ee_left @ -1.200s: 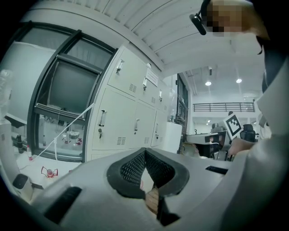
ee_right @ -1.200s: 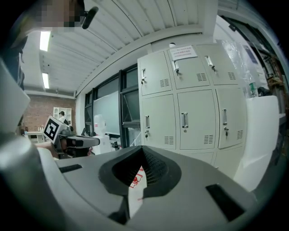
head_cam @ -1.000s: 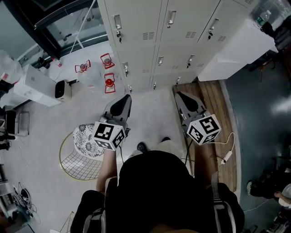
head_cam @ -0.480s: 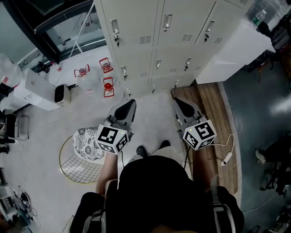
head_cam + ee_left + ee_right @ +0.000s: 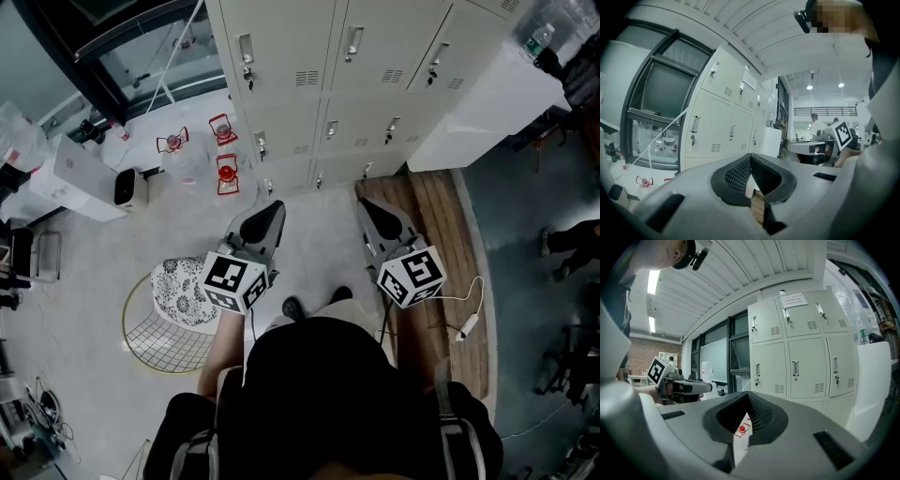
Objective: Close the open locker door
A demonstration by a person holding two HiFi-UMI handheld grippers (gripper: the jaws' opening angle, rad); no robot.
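The left tool [image 5: 273, 207] and the right tool [image 5: 367, 204] point up the frame in the head view, side by side and apart, with their noses toward the lockers [image 5: 319, 103] in the upper middle. Every locker door that shows lies flush, so I cannot tell which one is the task's. A white cabinet [image 5: 487, 108] stands against the lockers at upper right, above a wooden platform [image 5: 441, 234]. Three red wire stands [image 5: 226, 174] sit on the floor [image 5: 309, 225] at upper left. A round wire seat [image 5: 150, 347] with a patterned cushion sits at lower left, just beside the left tool. Only floor lies between the tools and the lockers. Both forearms reach forward from the body, with the marker cubes nearest the person.

In the left gripper view the jaws meet at their tips and hold nothing. The lockers run across the left middle, with a window [image 5: 661, 93] at far left.

In the right gripper view the jaws are also closed tip to tip and empty. The lockers fill the right half, with a paper notice [image 5: 793, 299] on a top door. The left tool shows at middle left.
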